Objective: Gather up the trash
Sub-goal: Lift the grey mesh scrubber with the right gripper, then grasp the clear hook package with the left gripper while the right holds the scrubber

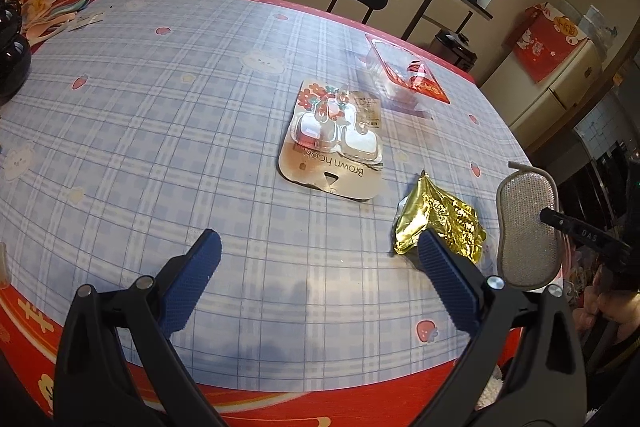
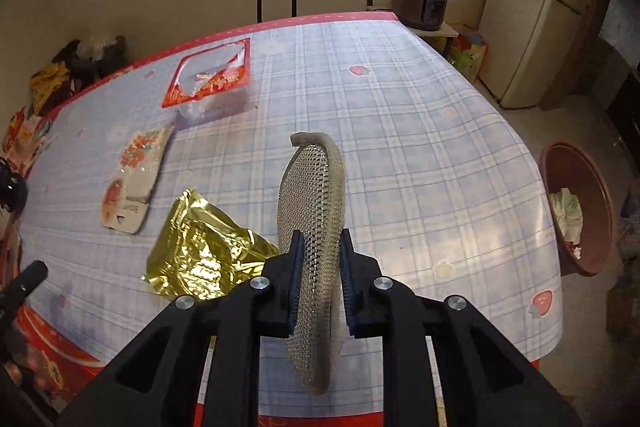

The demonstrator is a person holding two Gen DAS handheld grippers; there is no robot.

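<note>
My right gripper (image 2: 319, 277) pinches the oval silver mesh scouring pad (image 2: 312, 211) upright while my left gripper (image 1: 320, 267), jaws wide, should swing toward the crumpled gold foil wrapper (image 1: 440, 219) at two o'clock, straddling it before closing.

On the table (image 1: 160, 131) the foil wrapper (image 1: 440, 223) lies between the hook package (image 1: 334, 143) and the held scrubbing pad (image 1: 528, 227).

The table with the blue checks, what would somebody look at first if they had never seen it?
Probably the shiny gold foil wrapper, crumpled near the front edge of the table. Right beside it, the right claw pinches a silver mesh scrubbing pad upright on its edge. Farther back lie a "Brown hook" card pack and a clear tray with a torn red lid, while the left claw is wide open.
</note>
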